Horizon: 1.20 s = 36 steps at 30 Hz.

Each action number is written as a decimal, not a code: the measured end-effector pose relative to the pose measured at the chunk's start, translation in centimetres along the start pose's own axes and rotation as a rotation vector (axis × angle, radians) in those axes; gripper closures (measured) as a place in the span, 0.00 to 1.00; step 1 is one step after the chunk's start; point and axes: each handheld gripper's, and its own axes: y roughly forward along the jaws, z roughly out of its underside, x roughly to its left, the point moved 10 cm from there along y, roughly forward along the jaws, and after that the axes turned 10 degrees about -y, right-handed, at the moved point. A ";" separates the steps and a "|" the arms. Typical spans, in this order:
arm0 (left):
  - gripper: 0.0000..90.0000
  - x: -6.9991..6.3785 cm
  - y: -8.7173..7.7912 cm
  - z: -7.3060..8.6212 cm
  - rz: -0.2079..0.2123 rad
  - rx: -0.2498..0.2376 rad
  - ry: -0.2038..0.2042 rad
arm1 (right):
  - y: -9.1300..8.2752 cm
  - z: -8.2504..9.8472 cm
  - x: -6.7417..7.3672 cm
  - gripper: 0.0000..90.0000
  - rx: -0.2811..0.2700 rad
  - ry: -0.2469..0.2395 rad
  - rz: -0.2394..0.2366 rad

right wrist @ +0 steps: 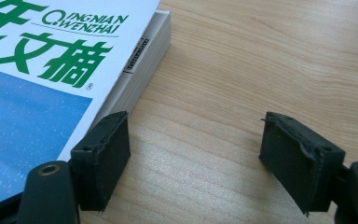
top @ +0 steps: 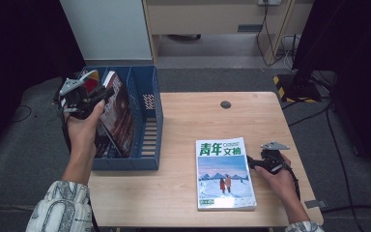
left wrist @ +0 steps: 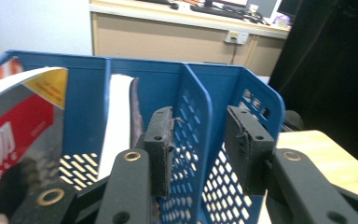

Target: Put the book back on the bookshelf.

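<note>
1. Filing looks like the work in hand: a blue rack [top: 150,126] stands at the left edge of the tabletop [top: 183,193], so that magazines can be stood on edge in its slots.
2. The left tongs [top: 89,94] hover at the upper left of the high view, over the top of a dark magazine [top: 118,116] that leans in the rack.
3. In the left gripper view these tongs [left wrist: 200,116] stand partly apart with nothing pressed between the pads. A rack divider [left wrist: 193,100] lies beyond the gap, and the magazine's white page edge [left wrist: 120,107] sits just left of the left jaw. I judge the magazine to be resting on its own.
4. A red magazine [left wrist: 14,126] fills the slot at the far left of that view.
5. The book [top: 224,174] lies flat at the lower centre of the tabletop, cover up, probably the next to file.
6. The right tongs [top: 251,162] rest low just beside its right edge, likely so that a jaw can get at the stack's side.
7. In the right gripper view they [right wrist: 196,135] gape wide. One jaw is at the book [right wrist: 37,93] edge and the other is over bare wood [right wrist: 242,60], holding nothing.
</note>
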 end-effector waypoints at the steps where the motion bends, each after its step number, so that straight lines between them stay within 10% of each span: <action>1: 0.68 -0.3 0.0 0.2 0.014 0.004 0.009 | 0.0 0.0 0.0 0.27 0.000 0.001 -0.001; 36: 0.44 -4.9 2.9 10.4 0.178 0.211 0.108 | 0.0 0.0 0.0 0.25 0.001 0.008 0.001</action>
